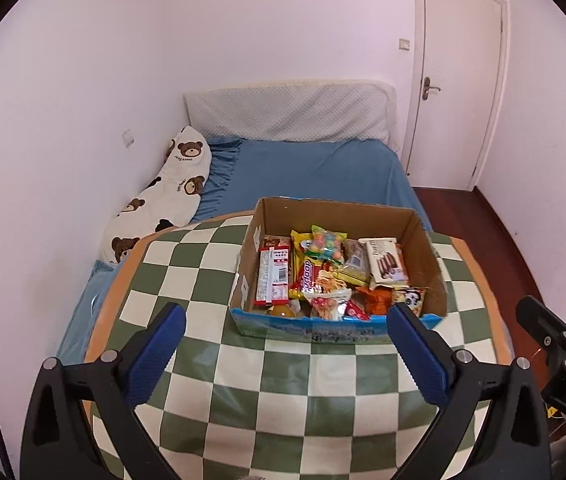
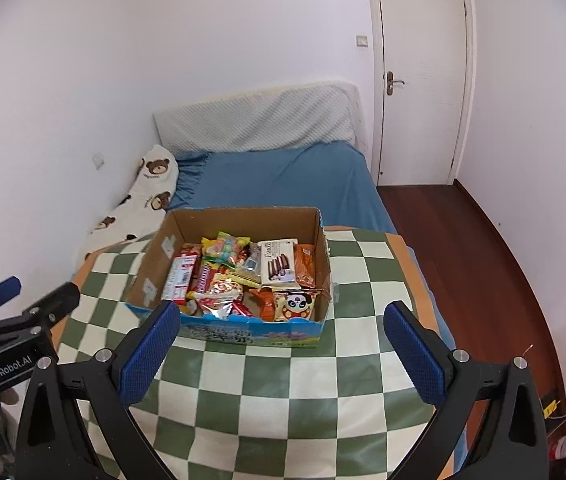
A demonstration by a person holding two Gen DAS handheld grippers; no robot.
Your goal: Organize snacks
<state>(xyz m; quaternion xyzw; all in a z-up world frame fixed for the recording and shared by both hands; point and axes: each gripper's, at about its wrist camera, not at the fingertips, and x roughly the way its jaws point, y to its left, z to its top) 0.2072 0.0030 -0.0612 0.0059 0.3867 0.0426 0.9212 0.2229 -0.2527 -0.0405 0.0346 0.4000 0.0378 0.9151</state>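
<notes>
An open cardboard box [image 1: 423, 240] [image 2: 155, 256] full of several snack packets stands on the far half of a green-and-white checked table [image 1: 283, 392] [image 2: 283, 396]. Inside lie a red-and-white wafer pack [image 1: 273, 276], a bag of coloured candies [image 1: 327, 246] [image 2: 229, 249], a white chocolate-biscuit box [image 1: 387, 266] [image 2: 279, 266] and a panda packet [image 2: 297, 304]. My left gripper [image 1: 285, 318] hovers open just short of the box's front wall, holding nothing. My right gripper [image 2: 283, 316] is likewise open and empty before the box. Each gripper shows at the edge of the other's view.
Behind the table is a bed with a blue sheet [image 1: 307, 172] [image 2: 283, 180], a bear-print pillow [image 1: 163, 204] along the left wall and a padded white headboard [image 1: 287, 114]. A closed white door [image 1: 459, 80] [image 2: 423, 76] and dark wooden floor [image 2: 475, 272] lie to the right.
</notes>
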